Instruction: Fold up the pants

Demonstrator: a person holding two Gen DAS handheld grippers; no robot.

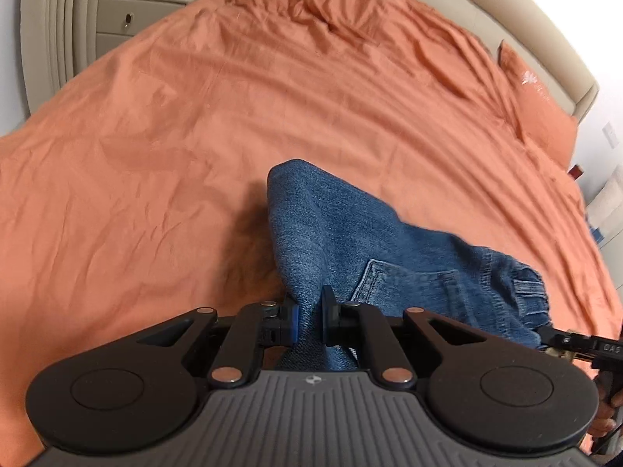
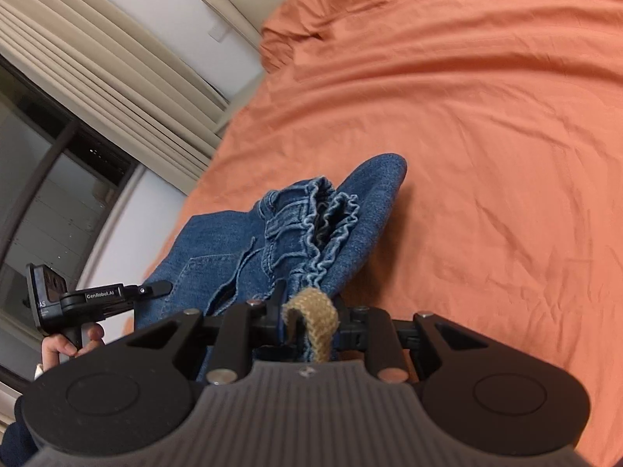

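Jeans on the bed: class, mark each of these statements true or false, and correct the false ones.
1. The jeans are blue denim. True.
2. The bed cover is green. False: it is orange.
3. The left tool is shut on denim. True.
4. The right tool holds nothing. False: the gathered waistband and a tan cord sit between its fingers.
5. The jeans lie flat and neatly folded. False: they are bunched up and held by both tools.
6. A back pocket shows in the left wrist view. True.
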